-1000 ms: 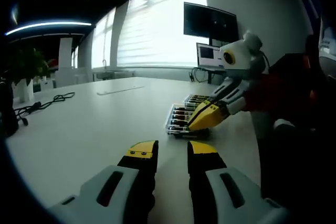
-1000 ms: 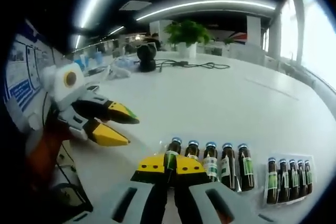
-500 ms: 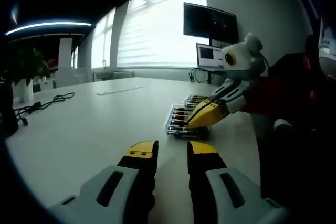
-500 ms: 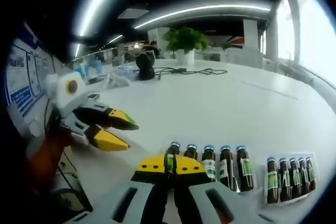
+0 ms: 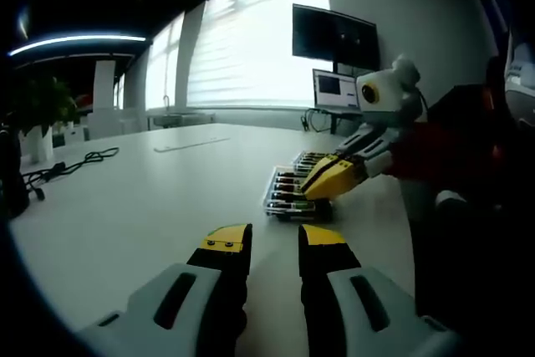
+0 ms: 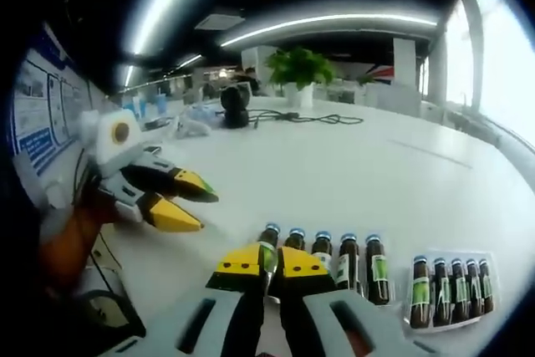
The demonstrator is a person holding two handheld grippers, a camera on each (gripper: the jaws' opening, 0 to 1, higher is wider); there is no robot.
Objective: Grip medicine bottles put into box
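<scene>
Since a second ago the right gripper (image 6: 268,258) has eased slightly up and back along the row of bottles, so the row and its tray now sit a little lower and further left in the right gripper view. The left gripper (image 5: 266,238) has held its place over the bare desk.

A wide white desk (image 5: 142,198) carries two clear plastic trays (image 6: 451,317) of small dark brown glass medicine bottles (image 6: 349,262) with blue caps and green-and-white labels. Each tray holds five bottles side by side. In the right gripper view the nearer row lies straight ahead and the second tray lies to its right, close beside it.

The right gripper's yellow-tipped jaws are clenched on the leftmost bottle (image 6: 269,248) of the near row; its blue cap and a strip of label show just beyond the tips. The left gripper's jaws stand released, a clear gap between them, holding nothing, well apart from the trays.

The step in hand looks like the pick-up of the first bottle, with most of the task left. The next move calls for drawing that bottle straight out of its slot without dragging its neighbour, then carrying it to the box; no box can be made out here. The bottles look slim, smooth and hard, so a firm, centred grip matters.

Far across the desk stand a potted green plant (image 6: 298,71) and a black cable (image 5: 68,165).
</scene>
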